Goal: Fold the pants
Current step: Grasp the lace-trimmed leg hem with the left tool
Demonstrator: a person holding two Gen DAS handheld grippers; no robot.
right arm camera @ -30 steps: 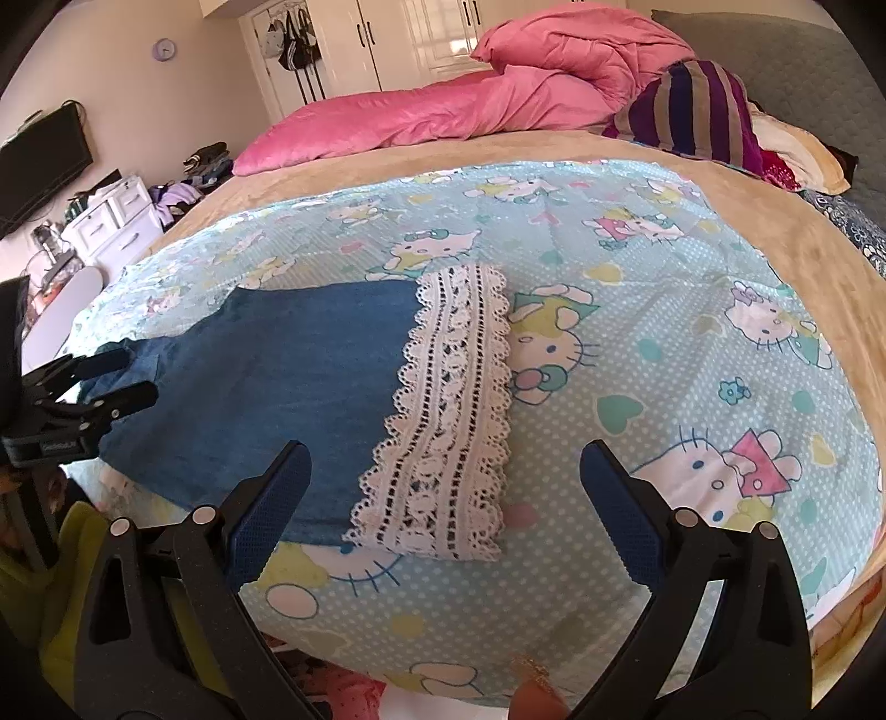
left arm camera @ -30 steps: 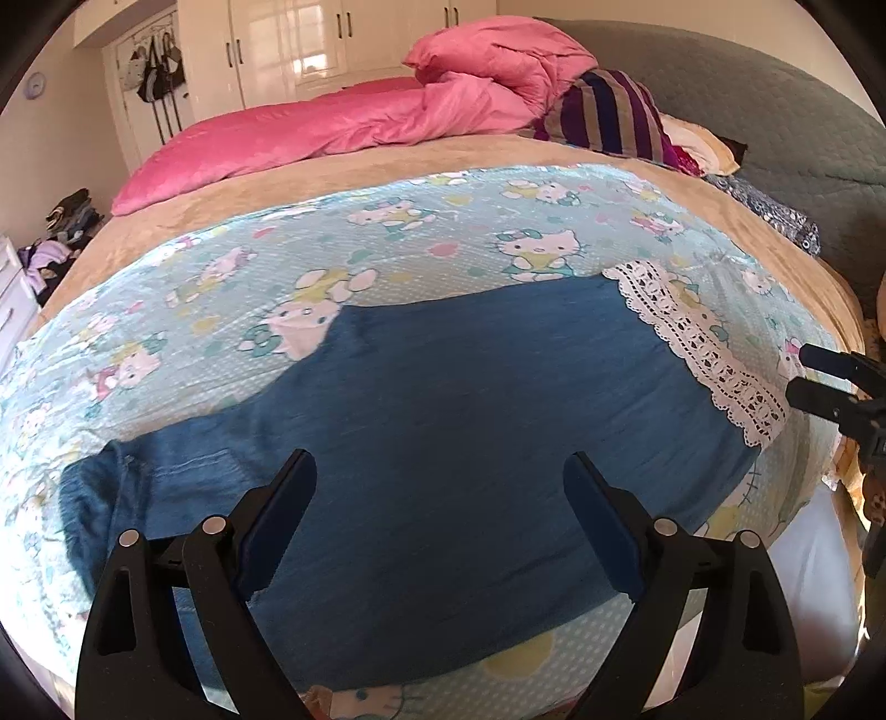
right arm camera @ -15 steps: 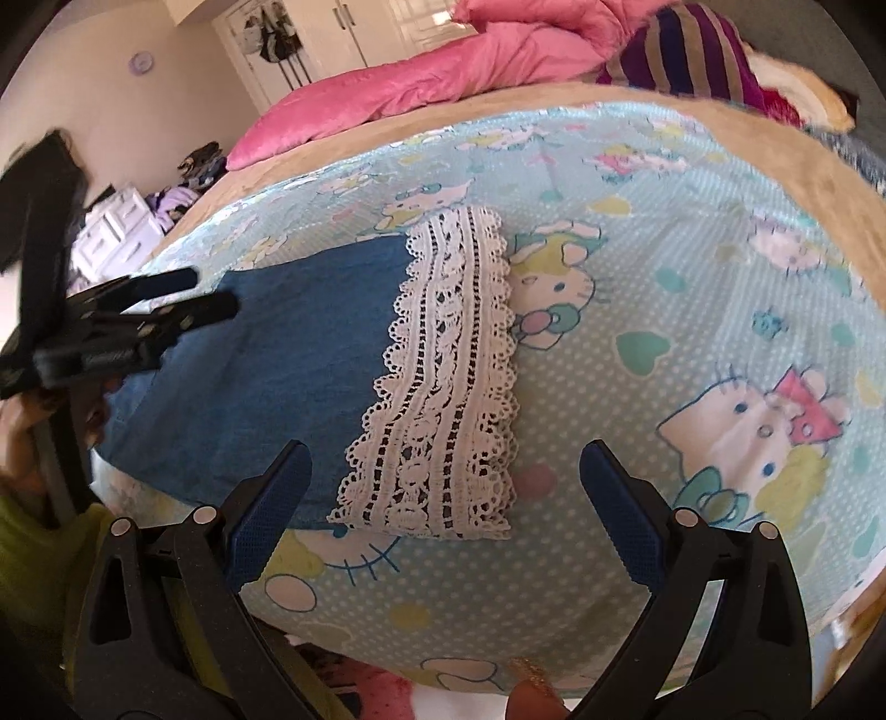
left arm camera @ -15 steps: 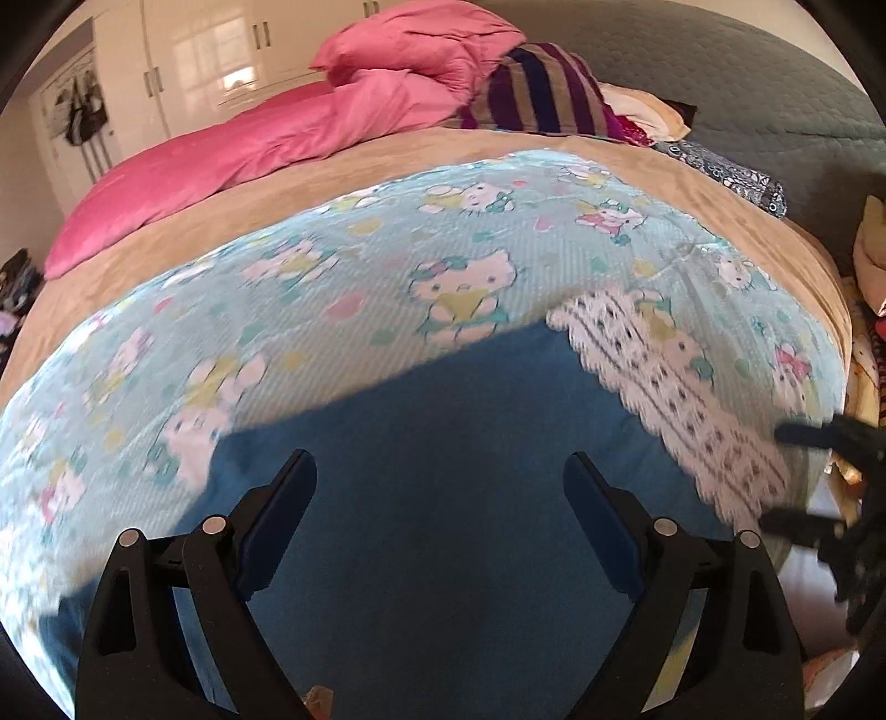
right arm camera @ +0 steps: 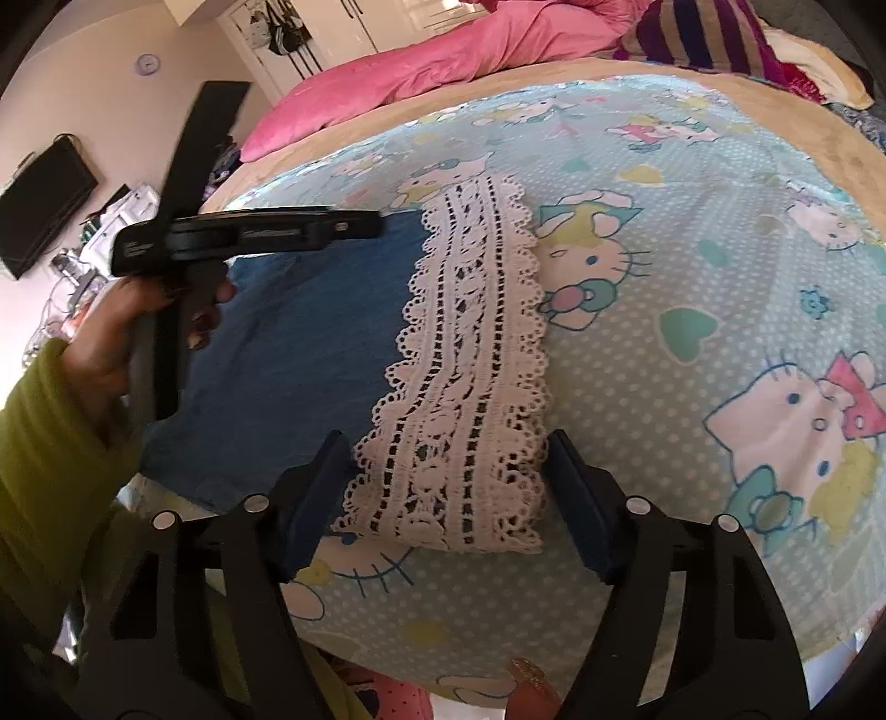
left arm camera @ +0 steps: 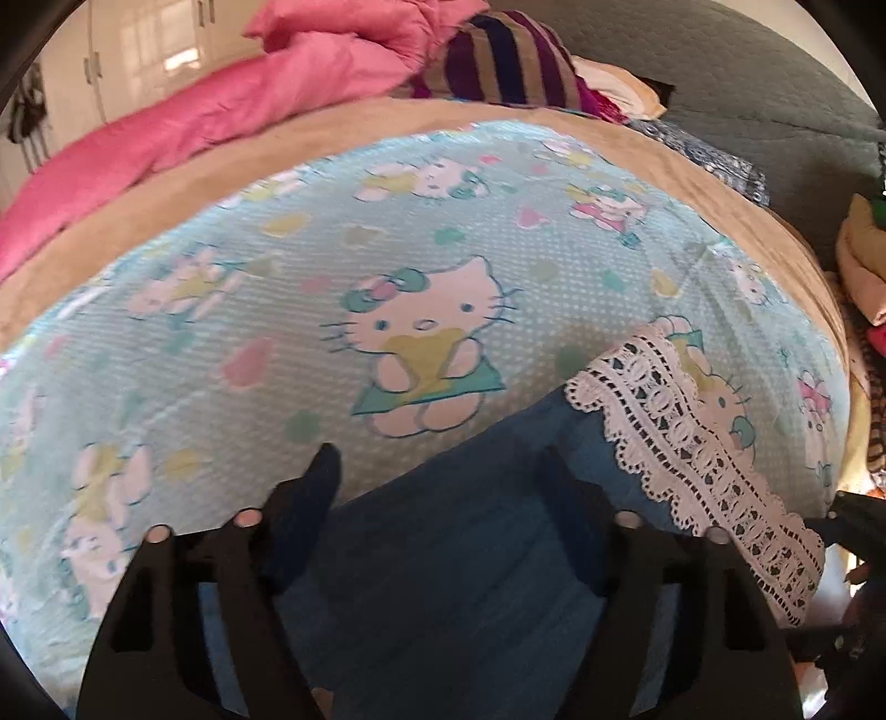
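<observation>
Most of both views is taken by a wide bed [left arm camera: 736, 183] with a tan cover, and over it lies a light blue sheet [left arm camera: 310, 299] printed with cartoon cats. At the far side of the bed there is a pink duvet [left arm camera: 183, 138], a striped purple cushion [left arm camera: 509, 61] and a grey headboard [left arm camera: 736, 83]. In the right wrist view the room shows white wardrobe doors [right arm camera: 343, 27], a dark screen [right arm camera: 47, 205] on the wall and a small round clock [right arm camera: 147, 63].

On the sheet, near the front edge of the bed, lie the blue denim pants [right arm camera: 310, 332], flat, with a white lace hem [right arm camera: 470, 365] at their right end.

The left gripper [left arm camera: 440, 487] hangs low over the denim near its far edge. Its jaws stand partly apart and hold nothing; the left finger is over the sheet, the right one over the cloth. I cannot tell if they touch it. A hand in a green sleeve [right arm camera: 39, 432] holds this tool.

The right gripper [right arm camera: 451, 471] is also open, with one finger on each side of the near end of the lace hem, not closed on it.
</observation>
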